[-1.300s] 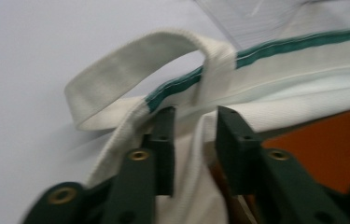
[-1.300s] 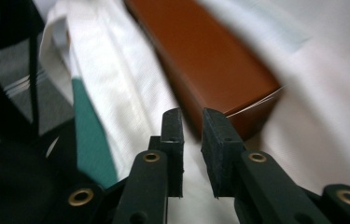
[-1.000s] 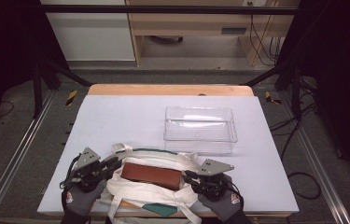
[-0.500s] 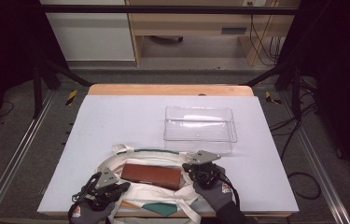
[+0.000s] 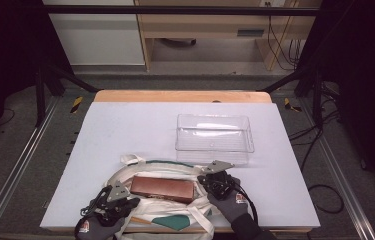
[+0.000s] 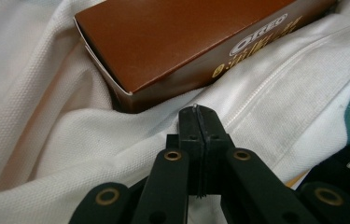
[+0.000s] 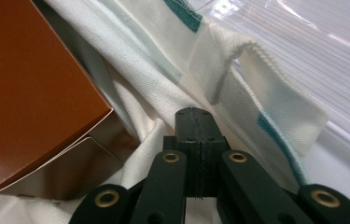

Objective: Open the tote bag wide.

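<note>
A white cloth bag (image 5: 160, 205) is spread on the near part of the desk (image 5: 125, 130), whose top is covered with a pale sheet, and a wooden edge is seen at the far side. A brown box (image 5: 162, 188) is laid on the bag. Behind the bag, a clear plastic tray (image 5: 214, 132) is placed on the desk. The left claw (image 6: 203, 114) is pressed together at the left end of the box, and a fold of the bag seems to be pinched in it. The right claw (image 7: 195, 116) is also closed on the cloth at the right end of the box. Beyond the desk, a grey floor (image 5: 200, 80), pale cabinets (image 5: 95, 35) and black cables (image 5: 280, 40) are seen.
</note>
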### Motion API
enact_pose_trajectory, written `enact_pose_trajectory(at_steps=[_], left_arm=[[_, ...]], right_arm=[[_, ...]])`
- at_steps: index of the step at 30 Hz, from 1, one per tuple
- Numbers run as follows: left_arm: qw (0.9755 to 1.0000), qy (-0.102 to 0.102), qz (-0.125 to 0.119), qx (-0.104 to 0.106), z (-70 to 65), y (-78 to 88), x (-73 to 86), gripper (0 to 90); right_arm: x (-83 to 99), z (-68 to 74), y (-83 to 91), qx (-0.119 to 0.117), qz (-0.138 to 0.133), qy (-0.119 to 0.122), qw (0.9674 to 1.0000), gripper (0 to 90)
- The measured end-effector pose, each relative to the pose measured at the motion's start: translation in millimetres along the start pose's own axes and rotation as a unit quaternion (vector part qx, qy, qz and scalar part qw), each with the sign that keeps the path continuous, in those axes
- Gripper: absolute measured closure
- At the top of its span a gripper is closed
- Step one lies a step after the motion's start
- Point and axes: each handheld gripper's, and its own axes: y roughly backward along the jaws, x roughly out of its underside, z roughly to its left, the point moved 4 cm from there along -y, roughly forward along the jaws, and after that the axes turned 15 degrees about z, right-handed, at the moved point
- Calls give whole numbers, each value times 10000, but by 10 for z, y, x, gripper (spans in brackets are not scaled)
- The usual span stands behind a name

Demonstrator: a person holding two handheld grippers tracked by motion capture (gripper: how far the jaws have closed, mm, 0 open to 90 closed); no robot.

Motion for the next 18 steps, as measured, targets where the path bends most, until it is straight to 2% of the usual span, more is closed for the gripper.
enact_pose_trajectory(at_steps=[3,4,5,7,9,10,11,12,13,14,15,16,17,18], left_arm=[[9999,13,-118,107,-3,41,-14,834],[9996,3,-259,117,-6,88,-33,798],[9996,3,-259,117,-6,88,-33,777],[9986,3,-528,70,11,188,-68,742],[9980,12,-624,38,21,222,-75,714],[9964,84,-849,28,52,291,-80,689],[9964,84,-849,28,52,291,-80,671],[9953,147,-956,-1,72,323,-80,654],[9927,246,-1178,-46,125,388,-80,637],[9910,317,-1298,-70,149,417,-82,618],[9910,317,-1298,-70,149,417,-82,603],[9881,387,-1479,-170,218,470,-77,588],[9881,387,-1479,-170,218,470,-77,572],[9869,441,-1541,-200,252,488,-73,572]], right_arm=[[-13,3,36,-109,-50,-27,9999,866],[-23,21,88,-159,-150,6,9998,832],[-23,21,88,-159,-150,6,9998,832],[-63,54,179,-208,-405,45,9990,779],[-75,63,212,-225,-486,55,9986,761],[-97,65,277,-208,-702,91,9973,717],[-103,62,314,-217,-783,86,9967,695],[-108,58,352,-251,-901,95,9956,666],[-114,55,389,-292,-1022,120,9943,637],[-119,54,429,-310,-1092,143,9934,620],[-124,54,472,-327,-1183,166,9923,597],[-131,56,512,-367,-1295,187,9907,569],[-139,62,550,-407,-1385,203,9893,546],[-139,62,550,-407,-1385,203,9893,546]])
